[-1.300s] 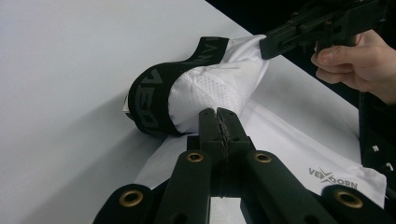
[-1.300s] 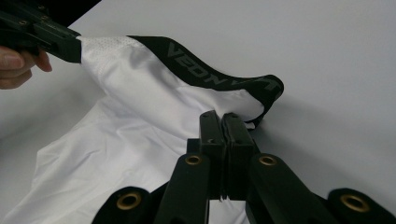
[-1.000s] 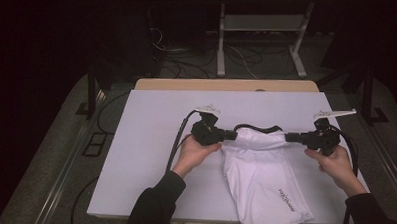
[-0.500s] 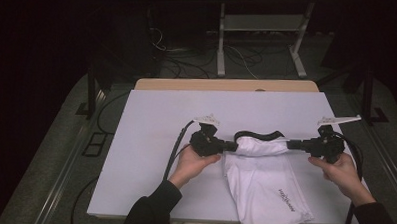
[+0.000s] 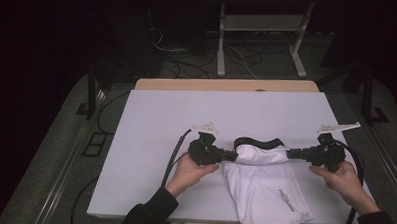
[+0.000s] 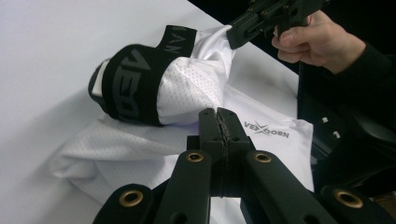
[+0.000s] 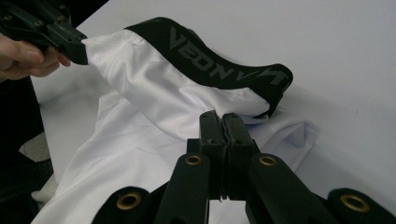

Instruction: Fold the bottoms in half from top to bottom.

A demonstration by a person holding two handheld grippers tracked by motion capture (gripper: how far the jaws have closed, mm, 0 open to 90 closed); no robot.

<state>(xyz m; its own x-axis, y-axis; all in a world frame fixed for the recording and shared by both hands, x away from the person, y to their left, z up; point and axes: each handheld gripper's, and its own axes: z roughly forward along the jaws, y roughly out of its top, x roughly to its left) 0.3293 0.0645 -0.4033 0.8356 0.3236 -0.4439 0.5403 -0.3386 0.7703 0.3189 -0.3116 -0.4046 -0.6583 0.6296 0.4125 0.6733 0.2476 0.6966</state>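
White mesh shorts with a black lettered waistband lie at the near right of the white table. My left gripper is shut on the left side of the waist end. My right gripper is shut on the right side. The waist end hangs stretched between them, just above the legs of the shorts. In the left gripper view my jaws pinch white fabric below the waistband, and the right gripper grips farther off. In the right gripper view my jaws pinch it under the waistband, opposite the left gripper.
The leg end of the shorts, with a small printed logo, reaches the table's near edge. A wooden strip borders the far side. Beyond it stand a metal frame and floor cables. Cables trail from both grippers.
Both grippers have come toward the near edge with the waist end held between them. The stretched fabric has bunched narrower and sits over the legs of the shorts.
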